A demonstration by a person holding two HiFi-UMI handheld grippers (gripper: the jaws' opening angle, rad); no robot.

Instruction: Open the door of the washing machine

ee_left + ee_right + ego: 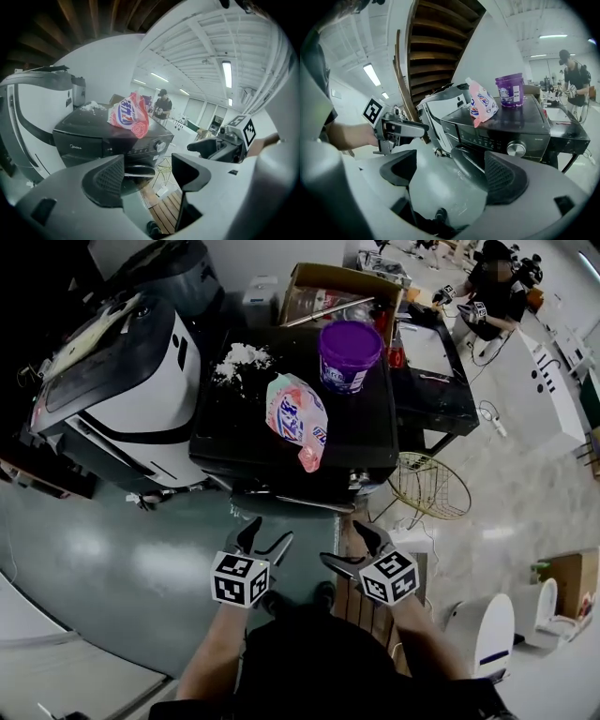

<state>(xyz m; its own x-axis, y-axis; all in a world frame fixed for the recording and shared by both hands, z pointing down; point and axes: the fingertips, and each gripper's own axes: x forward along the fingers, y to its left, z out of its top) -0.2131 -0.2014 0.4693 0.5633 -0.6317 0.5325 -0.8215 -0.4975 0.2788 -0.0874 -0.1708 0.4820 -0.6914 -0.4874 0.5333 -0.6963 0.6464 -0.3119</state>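
The black front-loading washing machine [281, 451] stands just ahead of me, its front facing me. Its round door [139, 170] shows below the control panel and knob [161, 146], and looks shut; the same door [471, 165] fills the gap in the right gripper view. My left gripper [267, 538] and right gripper [345, 546] hover side by side a short way in front of the machine, apart from it. Both are open with nothing between the jaws. The left gripper [147, 177] sees the right one [220, 146] beside it.
On the machine's top lie a pink detergent pouch [295, 418], a purple tub [350, 354] and white powder [242, 357]. A white and black appliance [122, 381] stands at the left, a wire basket [431, 486] and black table [436, 371] at the right. A person [497, 292] stands far back.
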